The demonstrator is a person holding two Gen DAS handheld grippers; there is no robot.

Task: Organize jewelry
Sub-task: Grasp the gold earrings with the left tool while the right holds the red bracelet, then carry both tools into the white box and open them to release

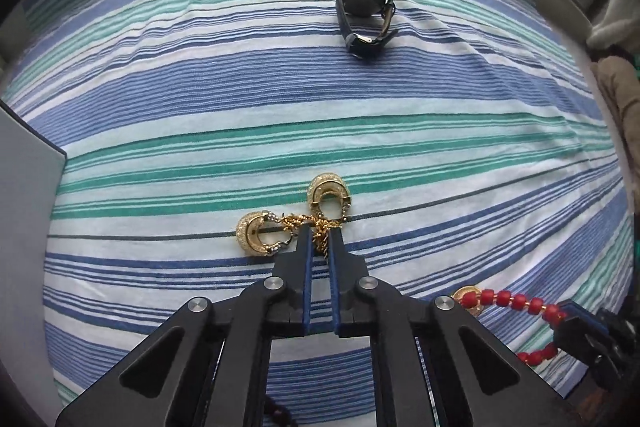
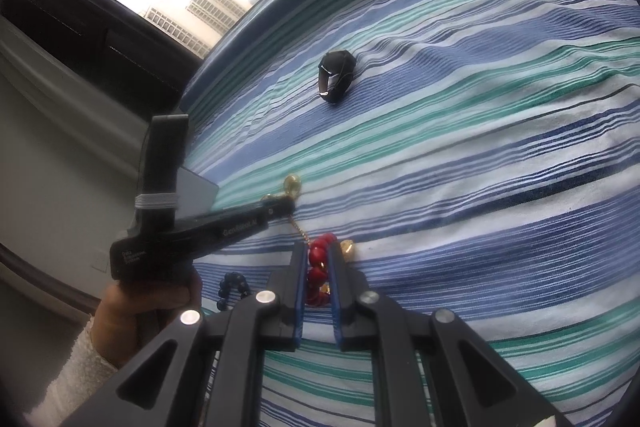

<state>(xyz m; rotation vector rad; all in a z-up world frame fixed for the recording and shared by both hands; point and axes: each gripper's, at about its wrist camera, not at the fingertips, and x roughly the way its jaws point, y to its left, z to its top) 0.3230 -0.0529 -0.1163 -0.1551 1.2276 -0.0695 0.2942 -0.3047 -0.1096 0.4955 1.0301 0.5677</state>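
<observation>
My left gripper [image 1: 320,233] points down at the striped bedspread and is shut on a thin gold chain [image 1: 322,227]. The chain lies tangled with two gold hoop earrings, one [image 1: 254,233] left of the tips and one [image 1: 328,193] just beyond them. My right gripper [image 2: 318,247] is shut on a red bead bracelet [image 2: 318,267], whose beads [image 1: 508,301] also show at the lower right of the left wrist view. A gold charm [image 2: 347,247] sits beside the right fingers. In the right wrist view the left gripper [image 2: 282,206] reaches in from the left over the chain [image 2: 298,227].
A dark wristwatch [image 1: 366,15] lies farther out on the bedspread [image 1: 200,99], also seen as the watch [image 2: 336,77]. A grey box [image 1: 28,207] stands at the left. Dark blue beads [image 2: 230,287] lie near a person's hand [image 2: 132,303]. A window is beyond the bed's edge.
</observation>
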